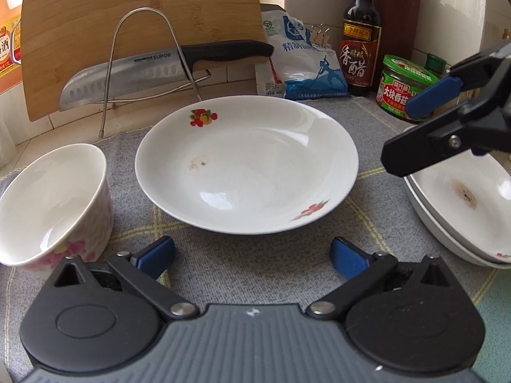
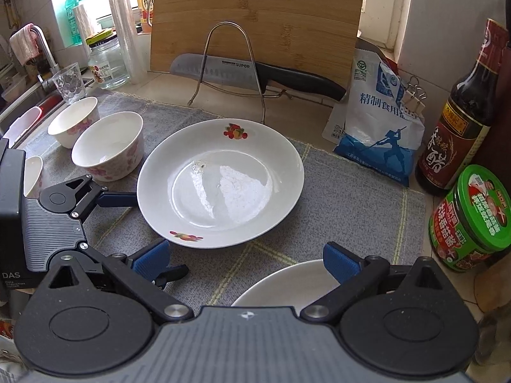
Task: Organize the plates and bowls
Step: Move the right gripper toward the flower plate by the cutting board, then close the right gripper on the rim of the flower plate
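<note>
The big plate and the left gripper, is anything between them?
No. In the left wrist view only bare grey mat lies between the big plate and the open left gripper.

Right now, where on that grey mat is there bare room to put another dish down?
The freest patch of the grey mat lies between the fruit-print plate and the salt bag, toward the green-lidded jar. The other side is crowded: three floral bowls cluster beside the plate, with the left claw there.

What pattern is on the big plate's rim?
White plate with two small red-and-orange fruit prints on the rim; clearest in the right wrist view.
</note>
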